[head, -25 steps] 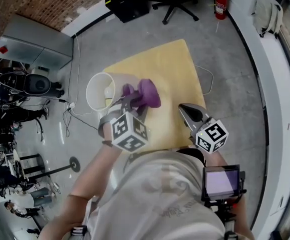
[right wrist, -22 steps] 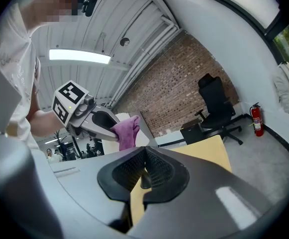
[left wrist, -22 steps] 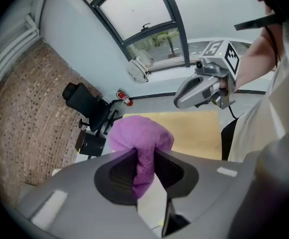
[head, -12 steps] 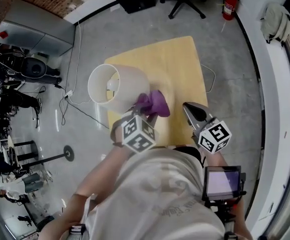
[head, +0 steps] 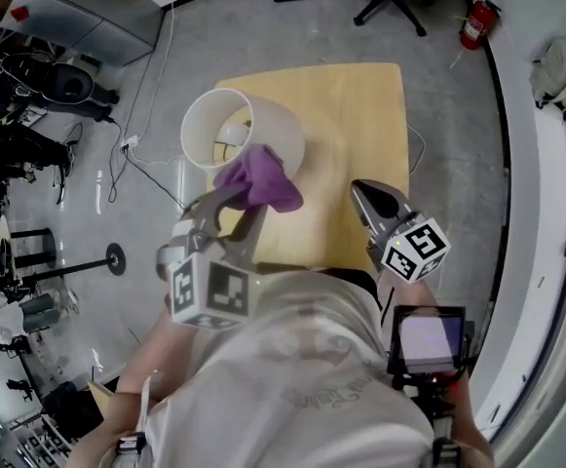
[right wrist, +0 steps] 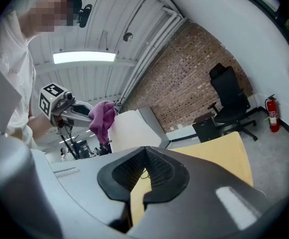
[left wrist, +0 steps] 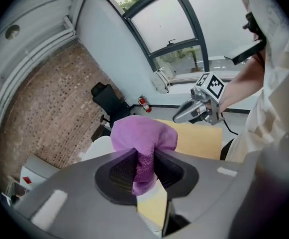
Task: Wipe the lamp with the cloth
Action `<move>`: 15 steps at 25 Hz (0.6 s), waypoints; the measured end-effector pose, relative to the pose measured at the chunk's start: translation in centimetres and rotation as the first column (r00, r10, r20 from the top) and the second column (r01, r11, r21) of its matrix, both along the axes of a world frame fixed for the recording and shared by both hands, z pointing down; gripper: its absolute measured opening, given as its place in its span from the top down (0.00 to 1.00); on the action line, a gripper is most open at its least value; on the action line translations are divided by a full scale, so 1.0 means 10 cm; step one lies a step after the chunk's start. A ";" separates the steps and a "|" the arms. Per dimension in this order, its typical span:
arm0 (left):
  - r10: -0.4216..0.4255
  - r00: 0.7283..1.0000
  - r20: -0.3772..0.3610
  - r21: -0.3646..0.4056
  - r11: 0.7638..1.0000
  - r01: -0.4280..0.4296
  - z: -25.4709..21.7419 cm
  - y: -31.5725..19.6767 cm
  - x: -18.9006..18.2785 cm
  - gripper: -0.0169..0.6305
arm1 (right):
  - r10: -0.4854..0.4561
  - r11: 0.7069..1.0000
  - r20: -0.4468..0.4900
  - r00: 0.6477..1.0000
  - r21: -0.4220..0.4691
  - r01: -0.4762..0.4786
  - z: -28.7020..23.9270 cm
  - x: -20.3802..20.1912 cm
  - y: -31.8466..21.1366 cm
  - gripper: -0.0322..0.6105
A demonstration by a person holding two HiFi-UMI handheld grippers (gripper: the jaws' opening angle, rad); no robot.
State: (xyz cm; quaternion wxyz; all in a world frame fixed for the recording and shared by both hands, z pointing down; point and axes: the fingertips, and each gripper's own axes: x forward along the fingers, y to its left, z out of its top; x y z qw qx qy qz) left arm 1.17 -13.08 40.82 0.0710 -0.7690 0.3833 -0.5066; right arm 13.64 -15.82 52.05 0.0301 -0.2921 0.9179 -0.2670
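The person stands at the near edge of the pale wooden desk (head: 356, 105), one tool in each hand. The left hand-held gripper (left wrist: 144, 159) is pinching the purple cloth (left wrist: 144, 133): a fold of it runs down between the two dark pads, and the rest bunches up in a soft lump above the tips. That cloth is held up off the desk against the near side of the lamp (head: 281, 136), whose wide white shade rises over the desk's left part. From the right gripper view the cloth hangs just beside the shade's edge, though I cannot tell how firmly it presses there. The left tool slants downward toward the lamp. The right hand-held gripper (right wrist: 144, 169) is held low over the near right part of the desk, well apart from the lamp, with its pads pressed together at the tips and nothing between them. Beyond the desk a black office chair (right wrist: 230, 96) and a red fire extinguisher (right wrist: 272, 114) stand on the grey floor by the wall.
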 end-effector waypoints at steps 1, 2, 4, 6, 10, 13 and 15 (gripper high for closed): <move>-0.026 1.000 0.001 0.029 0.999 0.025 -0.07 -0.04 -0.15 0.83 | -0.014 1.000 0.004 1.000 0.013 0.014 -0.01 -0.12 -0.04 0.93; -0.053 0.999 0.005 0.052 0.997 0.052 -0.11 -0.09 -0.28 0.83 | -0.028 0.999 0.010 1.000 0.023 0.027 -0.03 -0.23 -0.08 0.93; -0.098 0.995 -0.002 0.070 0.993 0.098 -0.10 -0.15 -0.45 0.83 | -0.043 0.999 0.016 0.999 0.030 0.042 -0.08 -0.35 -0.09 0.93; -0.110 0.994 -0.023 0.060 0.992 0.111 0.04 -0.16 -0.45 0.83 | -0.044 0.999 0.006 0.999 0.027 0.044 -0.10 -0.34 -0.04 0.93; -0.081 0.995 -0.057 0.011 0.997 0.082 0.45 -0.09 -0.34 0.83 | -0.021 0.999 -0.031 0.999 0.027 0.022 -0.10 -0.24 0.06 0.93; -0.057 0.996 -0.071 -0.046 0.997 0.054 0.74 0.04 -0.28 0.83 | 0.000 1.000 -0.055 0.999 0.027 0.001 -0.09 -0.22 0.14 0.93; -0.046 0.996 -0.078 -0.092 0.995 0.038 0.95 0.13 -0.27 0.83 | 0.013 0.999 -0.069 0.998 0.032 -0.011 -0.11 -0.23 0.18 0.93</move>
